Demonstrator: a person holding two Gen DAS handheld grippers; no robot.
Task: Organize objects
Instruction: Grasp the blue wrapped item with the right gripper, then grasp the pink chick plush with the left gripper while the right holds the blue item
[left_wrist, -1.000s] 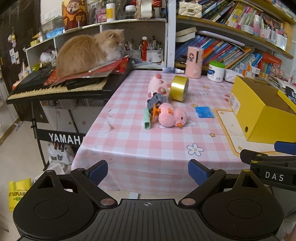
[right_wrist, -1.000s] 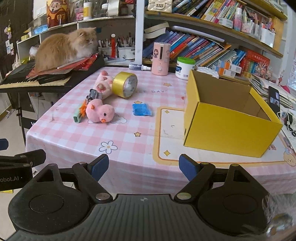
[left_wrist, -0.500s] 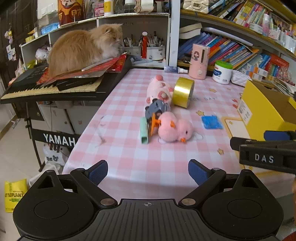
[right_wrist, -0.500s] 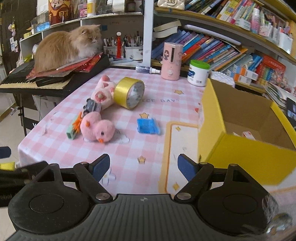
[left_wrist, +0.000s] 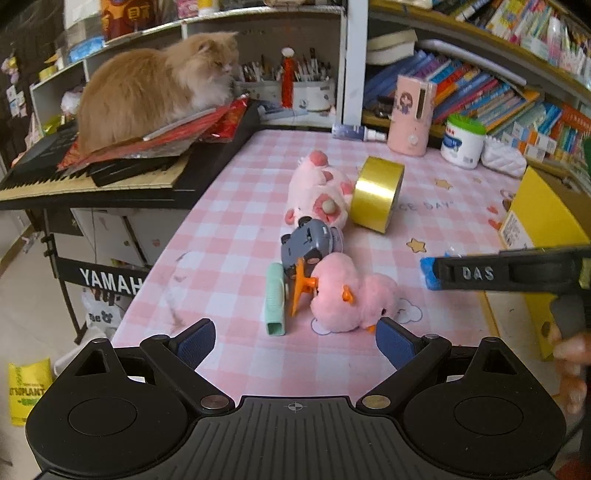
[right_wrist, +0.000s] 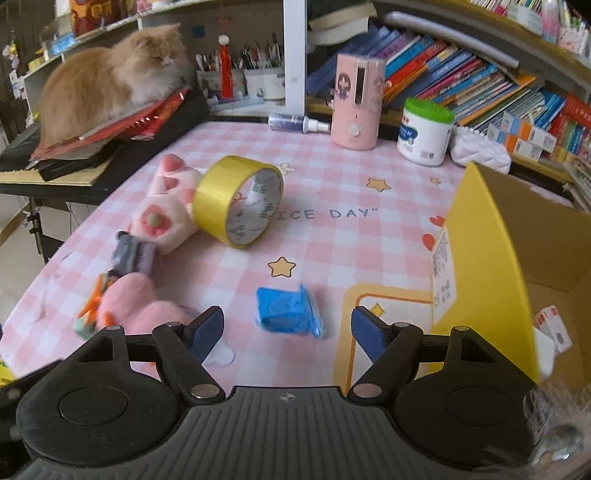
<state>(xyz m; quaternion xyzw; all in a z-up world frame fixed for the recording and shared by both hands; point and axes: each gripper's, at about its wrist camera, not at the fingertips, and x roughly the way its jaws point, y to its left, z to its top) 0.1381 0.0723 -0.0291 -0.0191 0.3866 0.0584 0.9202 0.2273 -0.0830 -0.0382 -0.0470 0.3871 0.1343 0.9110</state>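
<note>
On the pink checked tablecloth (left_wrist: 236, 236) lie a pink plush chick (left_wrist: 351, 295), a green tube (left_wrist: 275, 299), an orange clip (left_wrist: 301, 286), a grey toy car (left_wrist: 308, 242), a pink plush paw (left_wrist: 321, 192) and a gold tape roll (left_wrist: 376, 194). My left gripper (left_wrist: 295, 343) is open and empty just before the chick. My right gripper (right_wrist: 286, 328) is open and empty, with a blue packet (right_wrist: 288, 310) lying between its fingers' line. The tape roll (right_wrist: 238, 201) and the open yellow box (right_wrist: 491, 258) show beyond. The right gripper's side also shows in the left wrist view (left_wrist: 509, 271).
An orange cat (left_wrist: 155, 85) sits on papers on a keyboard (left_wrist: 92, 177) left of the table. A pink dispenser (right_wrist: 354, 103), a white jar (right_wrist: 424, 131), a spray bottle (right_wrist: 295, 122) and bookshelves (right_wrist: 480, 81) line the back. The table's near left edge drops to the floor.
Both grippers have moved forward over the table towards the objects. The right gripper has closed in on the blue packet. Both stay open.
</note>
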